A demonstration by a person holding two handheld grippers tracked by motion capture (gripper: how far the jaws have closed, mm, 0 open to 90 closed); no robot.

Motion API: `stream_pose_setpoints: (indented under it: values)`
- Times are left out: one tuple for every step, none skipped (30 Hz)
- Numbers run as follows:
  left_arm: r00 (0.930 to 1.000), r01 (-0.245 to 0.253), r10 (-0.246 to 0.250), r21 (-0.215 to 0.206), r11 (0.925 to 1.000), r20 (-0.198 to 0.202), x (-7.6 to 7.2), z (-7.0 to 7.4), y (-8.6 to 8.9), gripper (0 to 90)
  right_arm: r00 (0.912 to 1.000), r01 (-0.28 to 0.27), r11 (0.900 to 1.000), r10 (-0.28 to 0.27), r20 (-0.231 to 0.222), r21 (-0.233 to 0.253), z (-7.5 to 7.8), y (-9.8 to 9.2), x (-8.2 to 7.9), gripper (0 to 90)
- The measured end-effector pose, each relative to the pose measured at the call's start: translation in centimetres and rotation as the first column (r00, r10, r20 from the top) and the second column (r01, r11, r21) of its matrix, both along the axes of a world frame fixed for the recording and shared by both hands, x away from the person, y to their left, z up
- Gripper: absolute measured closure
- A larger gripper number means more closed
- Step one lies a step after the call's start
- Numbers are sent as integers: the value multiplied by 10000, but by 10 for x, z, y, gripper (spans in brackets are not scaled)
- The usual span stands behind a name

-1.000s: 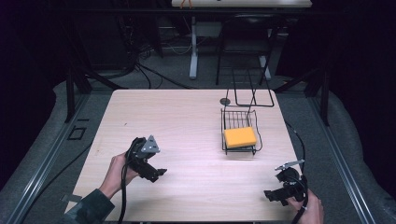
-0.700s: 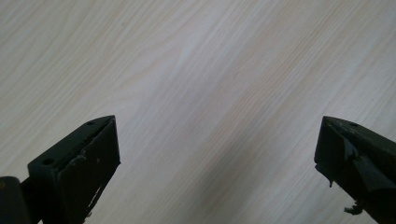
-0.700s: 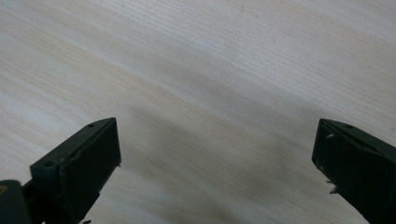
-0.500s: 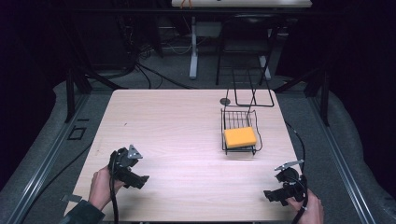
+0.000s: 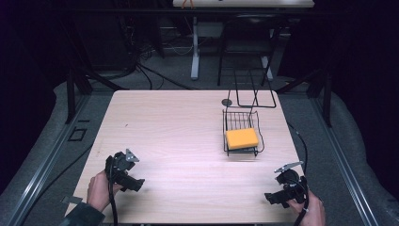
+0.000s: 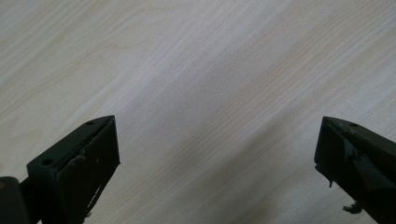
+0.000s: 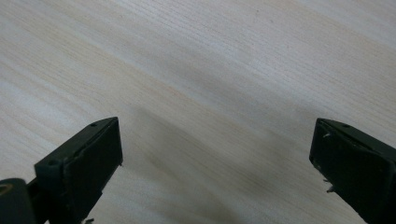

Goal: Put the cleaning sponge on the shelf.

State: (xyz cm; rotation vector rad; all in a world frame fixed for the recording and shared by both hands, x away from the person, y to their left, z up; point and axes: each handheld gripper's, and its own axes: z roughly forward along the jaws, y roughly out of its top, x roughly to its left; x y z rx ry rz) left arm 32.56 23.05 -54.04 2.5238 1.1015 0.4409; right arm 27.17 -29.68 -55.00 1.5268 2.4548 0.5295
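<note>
An orange sponge (image 5: 242, 138) lies in a black wire basket (image 5: 229, 117) on the right half of the wooden table (image 5: 179, 127). My left gripper (image 5: 133, 183) rests low at the table's front left, held by a hand, far from the basket. Its jaws stand wide apart over bare wood in the left gripper view (image 6: 217, 163). My right gripper (image 5: 275, 198) sits at the front right corner, in front of the basket. The right gripper view (image 7: 215, 161) shows its jaws spread wide with nothing between them.
A black wire frame (image 5: 254, 92) stands at the table's far edge behind the basket, next to a small dark disc (image 5: 227, 102). Cables trail from both grippers. Table legs and cords lie on the dark floor beyond.
My left gripper has drawn back toward the front left corner and dropped lower. The right gripper has stayed where it was.
</note>
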Motion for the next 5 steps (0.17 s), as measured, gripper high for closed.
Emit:
stream_pose_setpoints:
  values:
    - [10000,16,-16,11,10000,-29,1,-1,0,2,10000,-1,10000,1,-11,6,0,0,0,22]
    - [10000,9,-9,22,10000,-37,2,-1,1,2,10000,-31,10000,31,-27,-26,-1,0,0,27]
    - [10000,-2,2,32,10000,-46,3,-2,1,2,9999,-47,10000,47,-113,-53,0,0,0,34]
    - [10000,-22,22,13,10000,-89,3,-2,2,2,9998,-122,9999,122,-176,-30,-1,1,1,52]
    - [10000,-22,22,13,10000,-89,3,-2,2,2,9994,-209,9998,207,-266,-62,-2,2,1,58]
